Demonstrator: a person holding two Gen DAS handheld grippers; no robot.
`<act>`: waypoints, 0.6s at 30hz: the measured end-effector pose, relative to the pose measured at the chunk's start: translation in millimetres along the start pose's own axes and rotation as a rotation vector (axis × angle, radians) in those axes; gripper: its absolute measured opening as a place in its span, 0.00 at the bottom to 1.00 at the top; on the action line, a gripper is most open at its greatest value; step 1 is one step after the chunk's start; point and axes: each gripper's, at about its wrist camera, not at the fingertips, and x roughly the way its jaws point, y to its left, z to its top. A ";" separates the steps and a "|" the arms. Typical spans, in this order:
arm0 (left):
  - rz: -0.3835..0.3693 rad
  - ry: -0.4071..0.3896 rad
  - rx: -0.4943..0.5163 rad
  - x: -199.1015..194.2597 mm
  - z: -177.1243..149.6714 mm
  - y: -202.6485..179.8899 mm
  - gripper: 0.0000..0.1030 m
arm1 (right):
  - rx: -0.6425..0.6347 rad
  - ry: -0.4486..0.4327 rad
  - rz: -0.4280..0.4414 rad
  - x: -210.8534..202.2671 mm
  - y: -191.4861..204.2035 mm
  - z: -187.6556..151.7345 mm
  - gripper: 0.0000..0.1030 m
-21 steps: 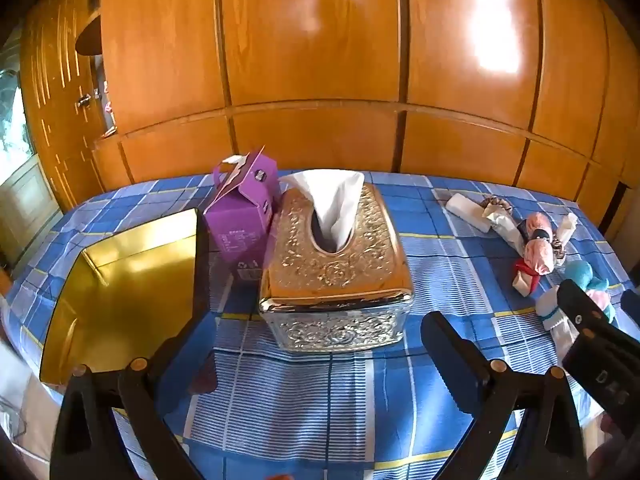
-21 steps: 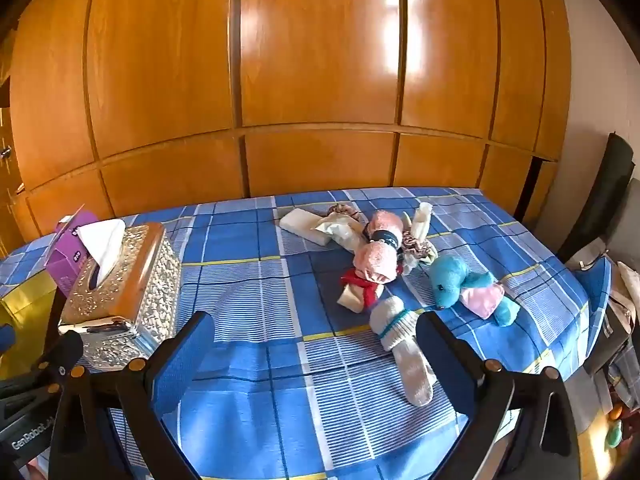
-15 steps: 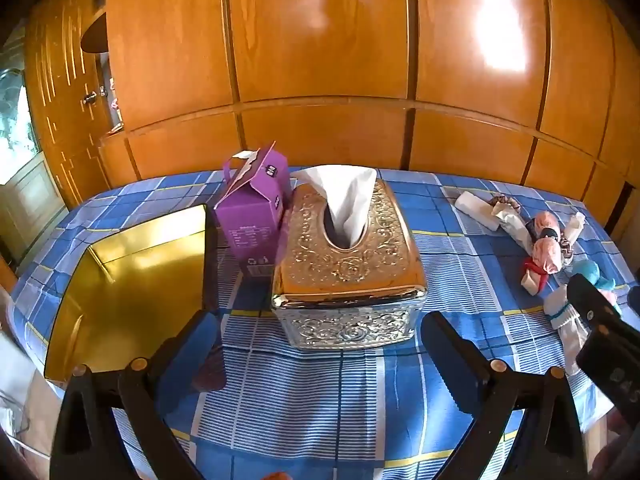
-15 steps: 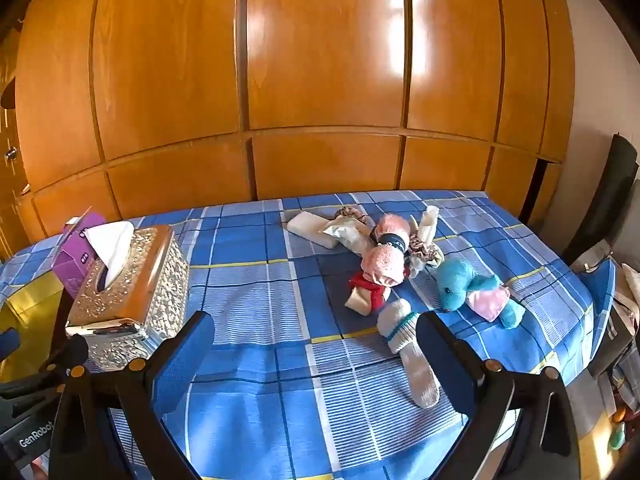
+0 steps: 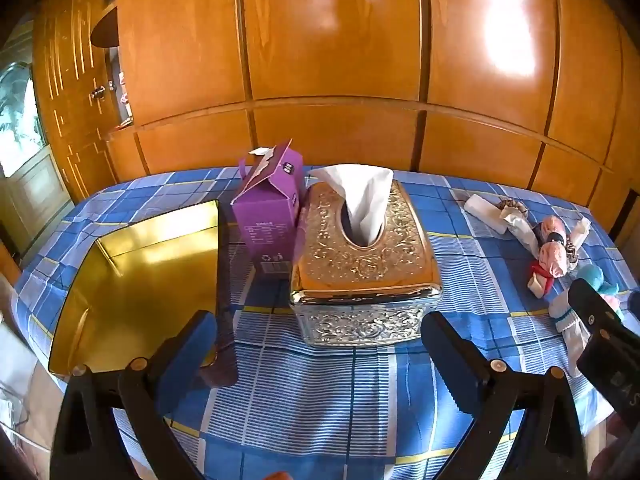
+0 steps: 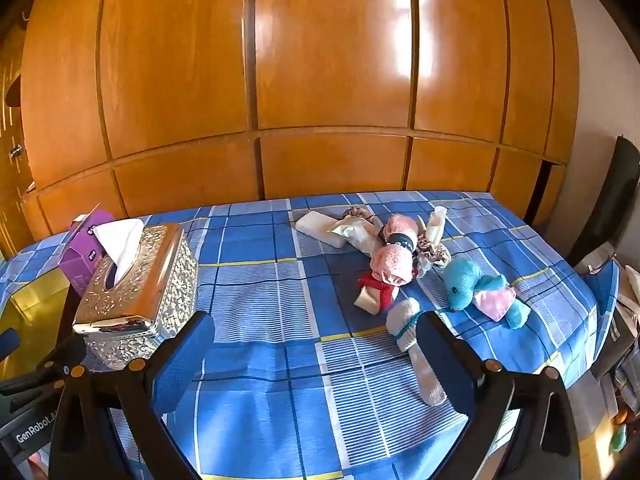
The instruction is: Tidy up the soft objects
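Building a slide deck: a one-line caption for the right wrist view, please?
Open right gripper hovers over a blue checked cloth, facing a sock, blue plush and tissue box.

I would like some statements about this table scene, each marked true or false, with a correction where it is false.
1. A white tissue sticks up from the ornate tissue box. True.
2. The purple carton stands to the right of the tissue box in the left wrist view. False: it stands to its left, close beside it.
3. The right hand-held gripper is shut on the blue plush toy. False: it is open and empty; the toy lies on the tablecloth.
4. The gold tray holds the socks. False: nothing soft lies in it.
5. The left hand-held gripper is open. True.
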 end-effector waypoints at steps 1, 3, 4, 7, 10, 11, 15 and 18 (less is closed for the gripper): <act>0.001 0.003 -0.002 0.3 -0.2 0.8 1.00 | 0.000 0.002 0.003 0.3 -0.1 -0.1 0.99; 0.004 0.006 -0.004 0.6 -0.6 2.1 1.00 | -0.003 0.003 0.007 0.6 -0.4 -0.1 0.99; 0.004 0.007 -0.005 0.8 -0.8 2.9 1.00 | -0.006 0.003 0.006 1.3 1.7 0.1 0.99; 0.003 0.011 -0.008 1.5 -1.6 3.4 1.00 | -0.008 0.003 0.014 1.4 1.5 -0.7 0.99; 0.002 0.013 -0.004 2.2 -2.3 2.4 1.00 | -0.006 0.004 0.016 2.3 0.8 -1.0 0.99; 0.003 0.014 -0.003 2.2 -2.4 1.7 1.00 | -0.004 0.005 0.016 2.7 0.3 -1.2 0.99; 0.003 0.017 -0.001 3.3 -2.7 1.5 1.00 | 0.001 0.015 0.018 6.4 -0.7 -1.9 0.99; 0.002 0.020 -0.002 4.3 -2.7 1.5 1.00 | -0.002 0.013 0.018 6.7 0.1 -2.9 0.99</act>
